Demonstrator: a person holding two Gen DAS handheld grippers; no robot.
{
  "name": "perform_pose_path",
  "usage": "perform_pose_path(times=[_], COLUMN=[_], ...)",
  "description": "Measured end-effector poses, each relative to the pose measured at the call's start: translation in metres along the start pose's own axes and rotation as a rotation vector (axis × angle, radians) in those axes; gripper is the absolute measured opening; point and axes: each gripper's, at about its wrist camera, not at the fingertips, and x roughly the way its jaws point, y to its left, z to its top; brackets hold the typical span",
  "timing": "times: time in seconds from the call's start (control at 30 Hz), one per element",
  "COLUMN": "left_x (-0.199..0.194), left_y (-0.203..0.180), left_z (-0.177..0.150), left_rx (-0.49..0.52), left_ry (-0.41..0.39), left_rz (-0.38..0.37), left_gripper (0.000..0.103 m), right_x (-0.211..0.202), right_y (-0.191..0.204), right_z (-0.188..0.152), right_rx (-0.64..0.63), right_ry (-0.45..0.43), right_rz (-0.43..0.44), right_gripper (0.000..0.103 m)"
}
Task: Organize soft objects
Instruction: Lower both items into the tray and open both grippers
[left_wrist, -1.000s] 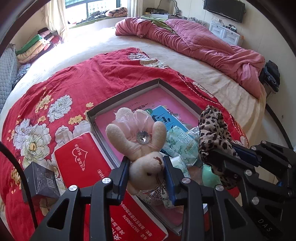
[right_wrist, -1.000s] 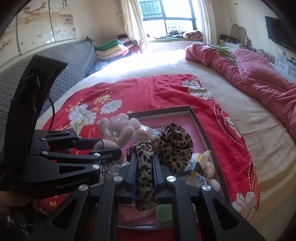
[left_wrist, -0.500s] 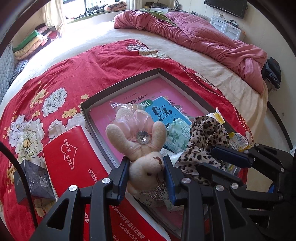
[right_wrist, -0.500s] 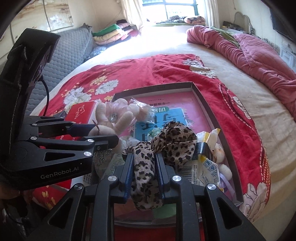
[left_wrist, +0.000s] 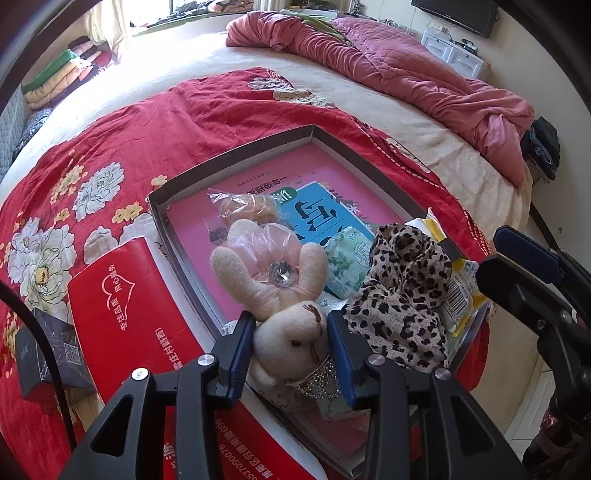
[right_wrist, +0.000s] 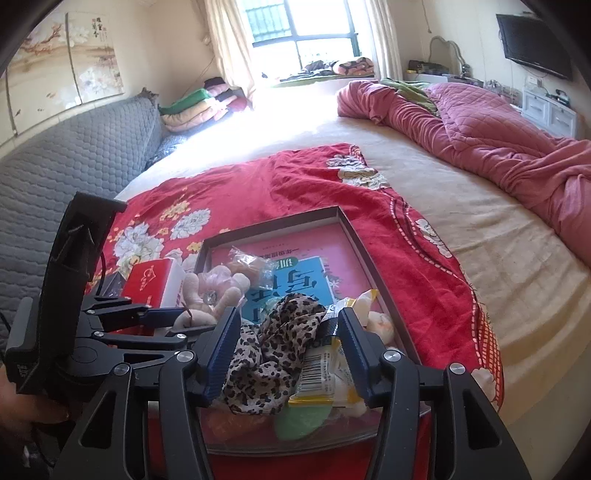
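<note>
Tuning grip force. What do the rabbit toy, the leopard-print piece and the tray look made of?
Rabbit toy: cream plush, matte fuzzy nap, sheer pink bow with a shiny faceted gem; the left gripper pads press on it.
Leopard-print piece: thin woven cloth, probably a scarf; soft folds, slight sheen.
Tray: likely cardboard, grey matte walls with pale cut edges.

Home bedroom: bed (right_wrist: 406, 155), quilt (right_wrist: 498, 136).

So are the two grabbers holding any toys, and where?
The left gripper has the plush bunny by its head. The right gripper is opening, its fingers off the leopard-print cloth lying between them.
</note>
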Motion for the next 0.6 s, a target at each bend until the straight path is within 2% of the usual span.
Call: perform_pose_path(times=[0.13,0.2,0.27,0.47,0.53,0.6], left_x=[-0.007,-0.012,-0.016,-0.029,-0.034,-0.038], left_y=[0.000,0.000,0.000,0.004,0.005,0.004], left_z=[-0.003,-0.004,-0.006,-0.010,-0.011,-0.012], left_rx=[0.005,0.010,0.011,0.002,0.002,0.005], left_ry=[-0.012,-0.022,-0.026,-0.047,-0.057,-0.063], left_rz=[-0.004,0.000,0.001,-0.013,-0.014,-0.006], left_gripper=[0.044,0.049,0.051,0.052,0.055,0.063], right_x=[-0.007,-0.011,-0.016,-0.028,-0.033,-0.037], right_y=[0.002,0.003,0.006,0.013,0.015,0.018], right_z=[0.004,0.005,0.006,0.011,0.012,0.014], right_rx=[-0.001,0.001,0.006,0.039,0.050,0.057], right_ry=[-0.011,-0.020,-0.034,-0.063,-0.071,-0.077], right_rz=[-0.027,-0.027,-0.036,-0.036,-0.029,-0.030], right_gripper=[0.059,0.066,0.067,0.072,0.073,0.073])
